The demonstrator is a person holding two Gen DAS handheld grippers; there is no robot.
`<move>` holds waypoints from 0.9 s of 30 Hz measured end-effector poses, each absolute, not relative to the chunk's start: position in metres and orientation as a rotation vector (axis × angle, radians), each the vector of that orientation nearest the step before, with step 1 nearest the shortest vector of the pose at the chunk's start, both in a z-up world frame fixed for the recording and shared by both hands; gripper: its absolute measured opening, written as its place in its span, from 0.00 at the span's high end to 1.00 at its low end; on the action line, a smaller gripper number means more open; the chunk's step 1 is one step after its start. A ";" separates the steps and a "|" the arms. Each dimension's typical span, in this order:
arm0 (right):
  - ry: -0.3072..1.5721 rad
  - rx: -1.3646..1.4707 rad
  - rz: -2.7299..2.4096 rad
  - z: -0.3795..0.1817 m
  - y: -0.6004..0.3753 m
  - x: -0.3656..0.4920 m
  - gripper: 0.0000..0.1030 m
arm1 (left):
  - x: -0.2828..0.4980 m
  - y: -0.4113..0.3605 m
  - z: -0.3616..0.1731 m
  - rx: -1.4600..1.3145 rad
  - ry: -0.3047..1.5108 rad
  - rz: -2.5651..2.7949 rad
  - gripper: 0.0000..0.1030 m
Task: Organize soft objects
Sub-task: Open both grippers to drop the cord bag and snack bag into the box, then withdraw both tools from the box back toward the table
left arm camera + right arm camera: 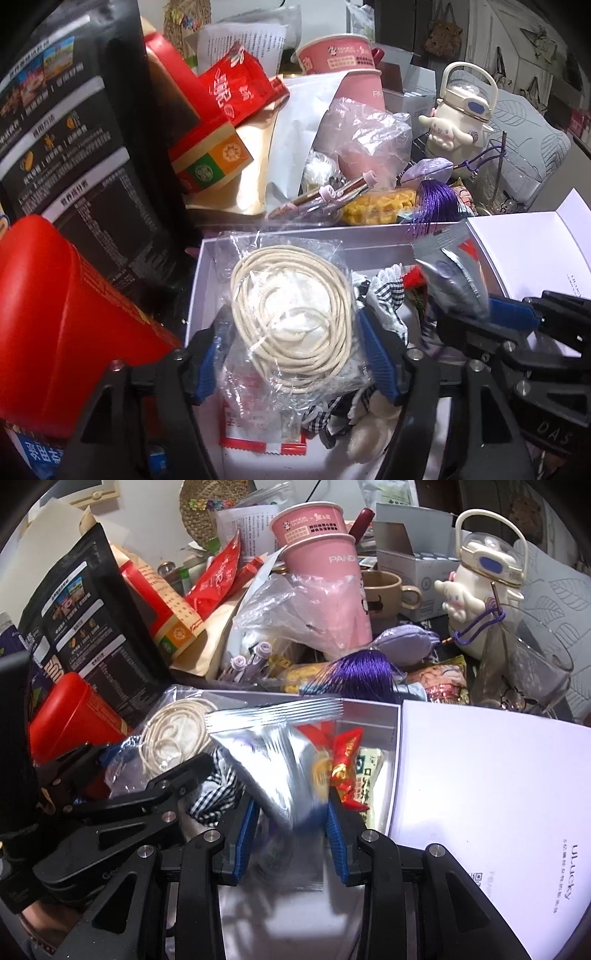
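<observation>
An open white box [207,266] lies below both grippers. In the left wrist view a clear bag of coiled cream cord [291,310] rests in the box between the blue pads of my left gripper [293,354]. The jaws stand apart at the bag's edges without squeezing it. Beside the bag lie a checkered cloth doll [384,295] and a red-and-white packet [258,439]. My right gripper [291,842] is shut on a silver foil packet [273,753], held tilted over the box's right half. Under it lie a red wrapper [343,760] and a green-and-white sachet [365,775].
The box's white lid [480,794] lies open to the right. A red canister [62,325] and a black pouch [74,147] crowd the left. Behind the box are pink cups [325,572], a purple tassel [354,672], a cream character bottle [458,122] and a glass [535,664].
</observation>
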State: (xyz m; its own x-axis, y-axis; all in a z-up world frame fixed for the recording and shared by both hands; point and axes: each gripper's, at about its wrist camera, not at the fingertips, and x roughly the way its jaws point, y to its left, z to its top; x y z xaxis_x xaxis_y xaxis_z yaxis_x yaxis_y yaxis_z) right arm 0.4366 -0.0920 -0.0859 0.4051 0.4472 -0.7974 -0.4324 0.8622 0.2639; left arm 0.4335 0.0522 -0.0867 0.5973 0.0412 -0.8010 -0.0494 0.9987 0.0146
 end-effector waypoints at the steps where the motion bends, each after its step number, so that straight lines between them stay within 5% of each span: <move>1: 1.012 0.021 0.559 -0.085 -0.092 0.436 0.66 | 0.434 0.051 -0.087 -0.014 0.937 0.047 0.28; 27: 0.729 -0.005 0.556 0.004 -0.116 0.387 0.60 | 0.381 0.048 0.001 0.017 0.699 0.043 0.24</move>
State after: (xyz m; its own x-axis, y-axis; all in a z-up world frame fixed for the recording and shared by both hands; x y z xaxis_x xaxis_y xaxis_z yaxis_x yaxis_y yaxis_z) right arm 0.3865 -0.1164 0.0044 0.6083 0.4801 -0.6321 -0.4832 0.8557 0.1849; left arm 0.3809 0.0480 0.0006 0.7644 0.0456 -0.6432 -0.0342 0.9990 0.0303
